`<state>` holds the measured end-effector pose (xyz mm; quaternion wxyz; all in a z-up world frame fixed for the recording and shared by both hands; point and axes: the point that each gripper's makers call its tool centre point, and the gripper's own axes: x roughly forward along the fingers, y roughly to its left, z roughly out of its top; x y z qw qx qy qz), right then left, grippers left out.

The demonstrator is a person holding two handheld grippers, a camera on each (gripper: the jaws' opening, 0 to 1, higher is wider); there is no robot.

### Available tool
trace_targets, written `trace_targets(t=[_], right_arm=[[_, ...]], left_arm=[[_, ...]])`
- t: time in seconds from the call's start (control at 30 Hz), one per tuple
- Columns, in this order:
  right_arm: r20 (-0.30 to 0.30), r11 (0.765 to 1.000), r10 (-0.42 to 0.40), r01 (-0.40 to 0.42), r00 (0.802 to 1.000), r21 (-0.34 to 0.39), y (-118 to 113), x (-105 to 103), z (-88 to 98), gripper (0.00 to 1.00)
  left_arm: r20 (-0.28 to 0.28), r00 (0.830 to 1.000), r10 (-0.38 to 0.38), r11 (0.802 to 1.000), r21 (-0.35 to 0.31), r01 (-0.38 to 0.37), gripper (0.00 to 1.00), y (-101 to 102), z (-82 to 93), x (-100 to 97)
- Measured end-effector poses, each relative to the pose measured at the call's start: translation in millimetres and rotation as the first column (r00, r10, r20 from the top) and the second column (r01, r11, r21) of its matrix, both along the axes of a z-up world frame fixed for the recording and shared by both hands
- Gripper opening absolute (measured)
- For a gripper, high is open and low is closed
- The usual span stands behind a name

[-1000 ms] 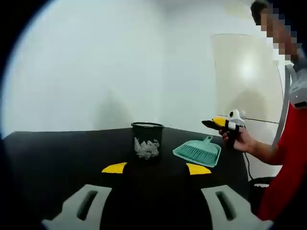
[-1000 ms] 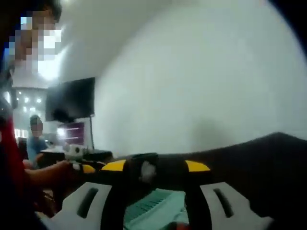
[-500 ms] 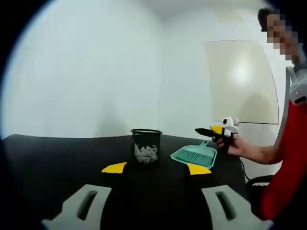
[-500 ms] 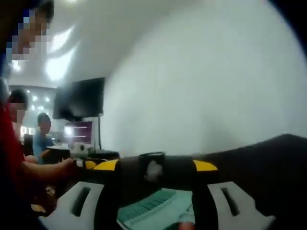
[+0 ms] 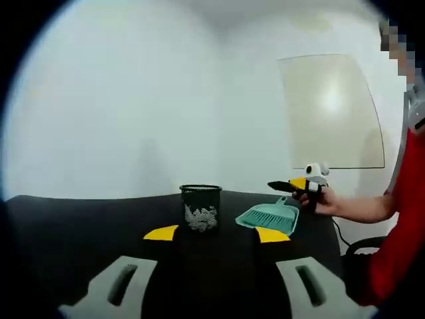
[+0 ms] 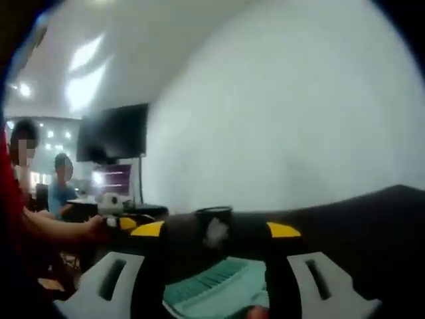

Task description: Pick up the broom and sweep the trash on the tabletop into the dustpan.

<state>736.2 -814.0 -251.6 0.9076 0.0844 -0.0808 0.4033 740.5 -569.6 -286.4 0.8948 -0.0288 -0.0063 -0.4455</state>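
Teal plastic: a dustpan with a small broom's bristles lying in it, on the far right of the black tabletop; it also appears close below the right gripper in the right gripper view, as a ridged teal surface.
- Handling, judged: light, stiff, smooth plastic, likely to slide on the tabletop if nudged. The bristles would be soft and give way. The best hold looks like the slim handle sticking up at the far end.
- Black mesh cup, just left of the dustpan, with pale scraps inside.
- Left gripper: fingers wide apart, empty, well short of the dustpan.
- Right gripper: fingers spread wide, empty, hovering over the dustpan; a red speck at the bottom edge is too small to name.
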Motion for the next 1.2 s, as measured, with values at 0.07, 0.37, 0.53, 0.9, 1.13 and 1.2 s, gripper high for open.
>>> trace_targets(t=[0.07,0.37,0.53,0.9,1.13,1.2], right_arm=[[0.003,1.0,0.006,-0.006,1.0,-0.002,1,-3,0.7,0.59],[-0.013,0.999,0.036,-0.036,0.999,0.018,5,-13,2.4,0.57],[-0.026,0.999,0.012,-0.013,1.0,-0.033,8,-12,-6.0,0.55],[-0.07,0.998,0.008,-0.003,0.998,0.063,-8,2,-5.4,0.53],[-0.077,0.994,0.034,-0.025,0.996,0.103,-13,9,-7.0,0.52],[-0.095,0.992,0.046,-0.034,0.994,0.122,-14,12,-9.1,0.52]], left_arm=[[-0.007,1.0,0.007,1.0,0.009,-0.007,0.45,1,-1.8,0.5],[-0.029,1.0,0.012,0.999,0.05,-0.011,0.44,5,-9.9,-1.4],[0.015,1.0,0.012,0.999,0.033,-0.012,0.43,8,-2.2,-5.9],[0.054,0.998,-0.028,0.999,0.021,0.027,0.43,5,3.1,-12.4],[0.033,0.999,-0.035,0.998,0.051,0.033,0.43,0,-5.4,-11.2],[0.03,0.999,-0.023,0.998,0.058,0.021,0.42,1,-7.7,-10.7]])
